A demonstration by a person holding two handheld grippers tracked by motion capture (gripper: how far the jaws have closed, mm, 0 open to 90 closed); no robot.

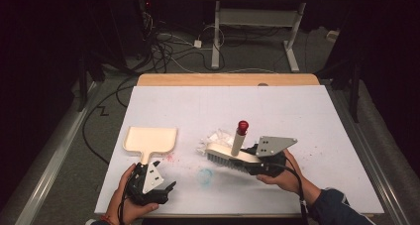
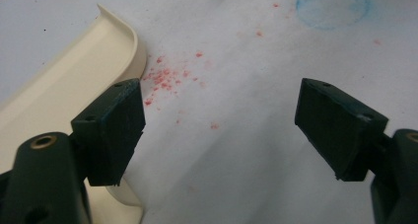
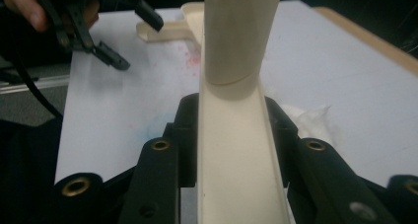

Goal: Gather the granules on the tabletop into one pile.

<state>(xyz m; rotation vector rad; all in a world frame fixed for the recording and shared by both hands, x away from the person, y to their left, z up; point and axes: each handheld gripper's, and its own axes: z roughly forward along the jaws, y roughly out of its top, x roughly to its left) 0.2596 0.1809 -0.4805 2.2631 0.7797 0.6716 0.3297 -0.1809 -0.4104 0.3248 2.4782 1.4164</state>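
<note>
High view: left hand (image 1: 130,197) is coming in from the bottom-left edge, holding the left gripper (image 1: 167,191) low over the white table (image 1: 307,121), its jaws standing apart w/ nothing between them and pointing right. The cream dustpan (image 1: 150,140) is lying flat just beyond that gripper, handle pointing back toward the hand. Right hand (image 1: 285,173) is reaching in from bottom right, forearm in a dark sleeve (image 1: 334,209), w/ the right gripper (image 1: 247,161) clamped on the back of the brush (image 1: 229,154). The brush is sitting bristles-down near the table's middle, its handle w/ a red tip sticking up & tilting slightly right. White crumpled scraps (image 1: 214,137) are lying just behind the brush; a blue smudge (image 1: 205,176) is showing in front of it.

Left gripper view: jaws are standing wide apart over the table, the left jaw sitting over the dustpan's (image 2: 74,81) rim. Red crumbs (image 2: 167,78) are lying scattered just beside the pan's corner.

Right gripper view: jaws are pressing on both sides of the brush's (image 3: 236,150) cream back, handle rising straight ahead. Left gripper (image 3: 135,36) is hovering farther off, jaws apart, near the dustpan (image 3: 170,31).
</note>
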